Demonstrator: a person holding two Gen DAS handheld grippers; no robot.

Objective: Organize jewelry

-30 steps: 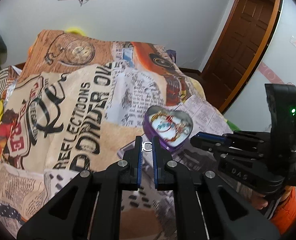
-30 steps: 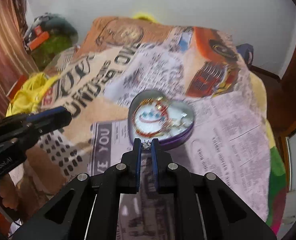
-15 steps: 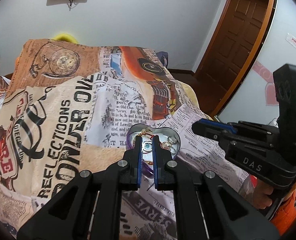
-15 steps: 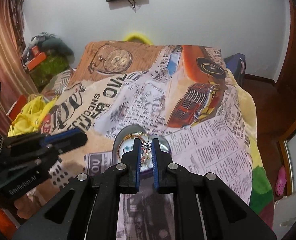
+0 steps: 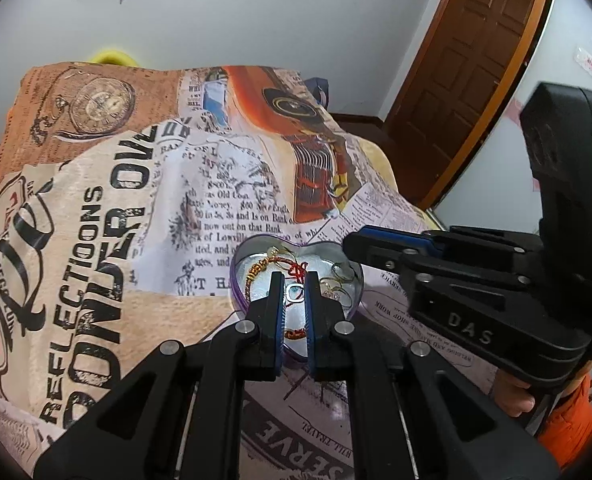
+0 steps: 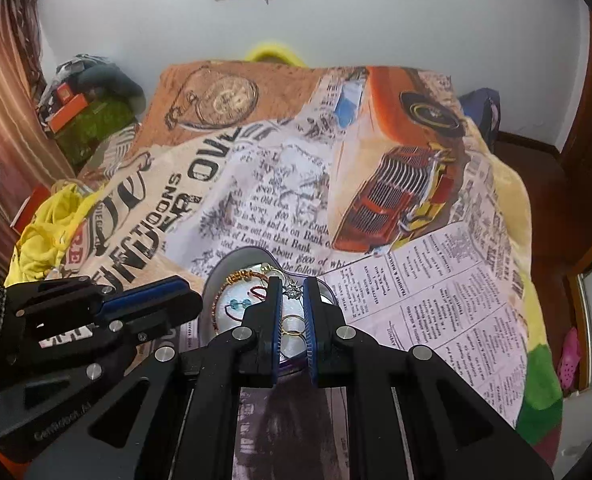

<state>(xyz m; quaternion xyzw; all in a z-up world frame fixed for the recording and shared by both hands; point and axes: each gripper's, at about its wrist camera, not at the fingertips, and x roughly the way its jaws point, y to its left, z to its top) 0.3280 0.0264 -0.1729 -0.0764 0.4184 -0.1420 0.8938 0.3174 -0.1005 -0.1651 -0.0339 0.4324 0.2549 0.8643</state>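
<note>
Two hand-held grippers hang over a heart-shaped tin (image 5: 352, 292) on a bed spread with a newspaper-print blanket (image 5: 143, 216), each carrying a small piece of jewelry for sorting. The left gripper (image 5: 294, 292) has its jaws drawn nearly together, pinching a small silver ring (image 5: 294, 291) at the tips, directly above the tin's silvery floor. The right gripper (image 6: 293, 292) is likewise closed to a narrow gap on a tiny silver star-shaped charm (image 6: 293, 290), held over the tin's rim at about 12 o'clock of the tin as its own camera sees it; in the left view that gripper reaches in from 3 o'clock. Already lying in the tin are a red-and-gold cord bracelet (image 6: 231, 284), blue beads (image 6: 240, 303) and gold hoop earrings (image 6: 293, 325). The step in hand appears to be the drop-off: both pieces are lifted and positioned above the container, neither yet released. The next move likely calls for easing each pair of jaws apart, one at a time, low enough that the light pieces fall inside the rim and do not bounce onto the soft blanket, where they would be hard to find.
</note>
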